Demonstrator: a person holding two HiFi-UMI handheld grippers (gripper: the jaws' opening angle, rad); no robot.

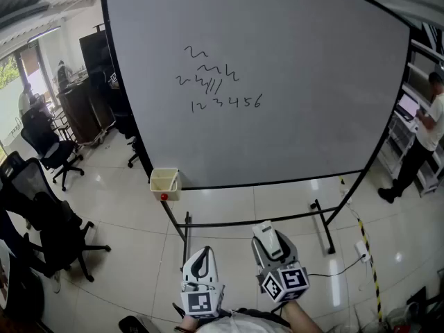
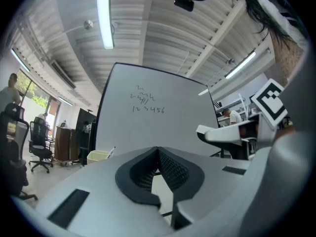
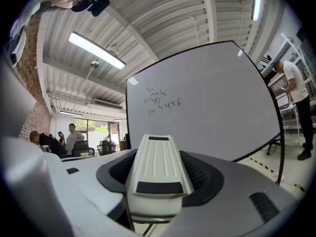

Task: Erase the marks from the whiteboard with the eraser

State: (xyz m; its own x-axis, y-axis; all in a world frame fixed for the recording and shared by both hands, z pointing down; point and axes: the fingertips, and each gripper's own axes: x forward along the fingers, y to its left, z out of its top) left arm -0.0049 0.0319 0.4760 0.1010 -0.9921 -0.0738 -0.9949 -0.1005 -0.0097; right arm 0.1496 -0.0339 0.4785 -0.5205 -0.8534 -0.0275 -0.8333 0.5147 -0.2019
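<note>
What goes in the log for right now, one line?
right gripper: shut on eraser | left gripper: shut, empty | whiteboard: marks present | eraser: off board

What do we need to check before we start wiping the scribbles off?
1. Eraser gripped: ok, the right gripper is shut on it.
2. Marks in sight: ok, squiggles and numbers at the whiteboard's upper left.
3. Eraser touching the whiteboard: not ok, it is held low, away from it.
4. Left gripper free: ok, jaws together, nothing between.
5. Eraser's wiping side facing the whiteboard: cannot tell.
</note>
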